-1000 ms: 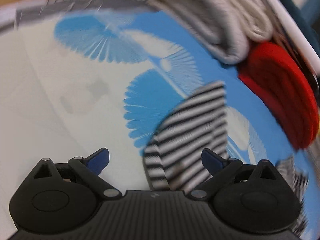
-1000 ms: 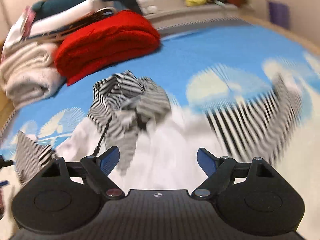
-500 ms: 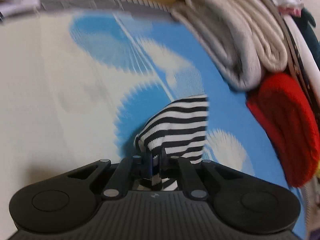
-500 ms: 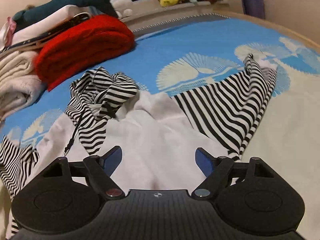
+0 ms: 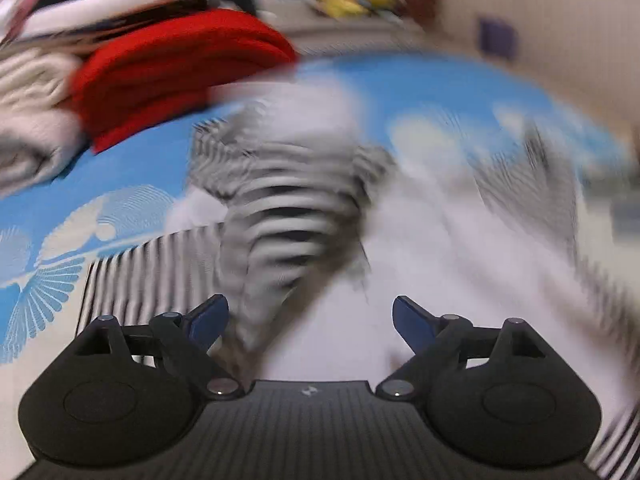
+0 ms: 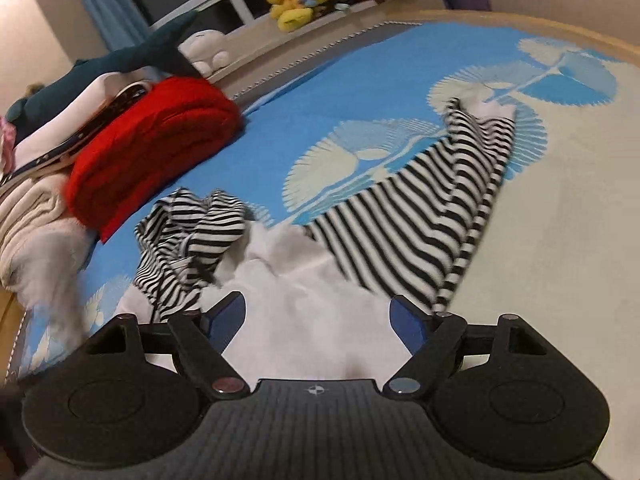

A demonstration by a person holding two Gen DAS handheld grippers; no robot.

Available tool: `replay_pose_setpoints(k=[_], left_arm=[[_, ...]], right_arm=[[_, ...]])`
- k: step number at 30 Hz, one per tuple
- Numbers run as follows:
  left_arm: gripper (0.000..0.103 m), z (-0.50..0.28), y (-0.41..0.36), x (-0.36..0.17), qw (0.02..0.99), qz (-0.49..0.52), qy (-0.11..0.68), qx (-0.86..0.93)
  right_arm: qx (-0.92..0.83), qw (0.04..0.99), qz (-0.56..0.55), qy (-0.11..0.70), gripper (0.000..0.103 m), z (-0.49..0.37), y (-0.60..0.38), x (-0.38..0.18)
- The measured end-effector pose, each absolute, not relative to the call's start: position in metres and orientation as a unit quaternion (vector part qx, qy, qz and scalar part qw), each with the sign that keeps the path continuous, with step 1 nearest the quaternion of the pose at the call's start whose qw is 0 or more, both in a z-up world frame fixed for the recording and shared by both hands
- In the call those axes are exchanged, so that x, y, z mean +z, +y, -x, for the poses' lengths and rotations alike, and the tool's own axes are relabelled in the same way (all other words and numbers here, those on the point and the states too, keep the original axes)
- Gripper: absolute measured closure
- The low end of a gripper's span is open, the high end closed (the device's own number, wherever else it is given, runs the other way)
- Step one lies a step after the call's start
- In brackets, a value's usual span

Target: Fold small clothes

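The hooded garment (image 6: 312,292), white in the body with black-and-white striped sleeves and hood, lies spread on the blue and cream bedspread (image 6: 360,92) directly ahead of both my tools. From the right wrist camera I see my right gripper (image 6: 318,314) with its blue-tipped fingers (image 6: 228,312) spread wide, gripping nothing, over the white body panel. One striped sleeve (image 6: 432,220) stretches away to the right onto the cream part of the bedspread, its cuff turned up near a pale fan motif. The striped hood (image 6: 188,236) sits crumpled to the left of the white panel. Beyond the hood is a folded red knit (image 6: 152,148), touching a stack of cream folded cloth (image 6: 28,220) on its left, with more folded things piled behind. A dark teal plush shark (image 6: 120,60) lies on top of that pile, and a yellow plush toy (image 6: 296,0) sits on the ledge under the window. The left wrist camera is heavily motion-blurred; I can still make out my left gripper (image 5: 310,320) with its fingers (image 5: 208,318) wide apart and nothing between them, the striped hood (image 5: 288,208) smeared just ahead, the other sleeve (image 5: 152,276) lying flat to the left, and the red knit (image 5: 172,72) beyond.
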State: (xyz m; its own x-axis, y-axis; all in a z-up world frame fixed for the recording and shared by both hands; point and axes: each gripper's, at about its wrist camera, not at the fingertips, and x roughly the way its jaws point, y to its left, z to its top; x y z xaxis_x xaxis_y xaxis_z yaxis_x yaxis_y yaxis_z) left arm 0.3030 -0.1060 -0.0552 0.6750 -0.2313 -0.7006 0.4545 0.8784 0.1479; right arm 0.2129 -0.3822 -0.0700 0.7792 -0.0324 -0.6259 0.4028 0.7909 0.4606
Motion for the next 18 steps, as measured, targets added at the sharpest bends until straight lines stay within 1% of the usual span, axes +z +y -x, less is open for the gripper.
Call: replay_pose_setpoints(k=[1, 3, 5, 7, 9, 13, 15, 16, 18], left_arm=[[0.011, -0.296, -0.098, -0.061, 0.898, -0.170, 0.363, -0.179], [0.008, -0.296, -0.066, -0.061, 0.901, -0.133, 0.385, -0.149], [0.002, -0.301, -0.020, -0.056, 0.906, -0.053, 0.409, -0.099], [0.002, -0.301, 0.026, -0.052, 0.907, 0.038, 0.417, -0.051], [0.001, -0.296, 0.059, -0.053, 0.907, 0.091, 0.411, -0.032], [0.000, -0.299, 0.074, -0.066, 0.905, 0.089, 0.415, -0.015], [0.000, -0.307, 0.075, -0.072, 0.899, 0.076, 0.430, -0.019], [0.000, -0.299, 0.076, -0.071, 0.897, 0.068, 0.436, -0.019], [0.000, -0.296, 0.073, -0.070, 0.900, 0.053, 0.433, -0.022]], right_arm=[[-0.122, 0.893, -0.303, 0.311, 0.022, -0.212, -0.385, -0.072], [-0.116, 0.891, -0.307, 0.315, 0.022, -0.211, -0.388, -0.075], [-0.103, 0.890, -0.312, 0.315, 0.022, -0.213, -0.387, -0.076], [-0.086, 0.889, -0.321, 0.315, 0.022, -0.219, -0.383, -0.077], [-0.054, 0.884, -0.338, 0.318, 0.022, -0.228, -0.376, -0.081], [-0.010, 0.876, -0.353, 0.329, 0.022, -0.254, -0.354, -0.095], [-0.005, 0.875, -0.346, 0.338, 0.022, -0.269, -0.345, -0.103], [-0.005, 0.873, -0.344, 0.345, 0.022, -0.278, -0.342, -0.108], [-0.012, 0.867, -0.348, 0.357, 0.022, -0.296, -0.336, -0.119]])
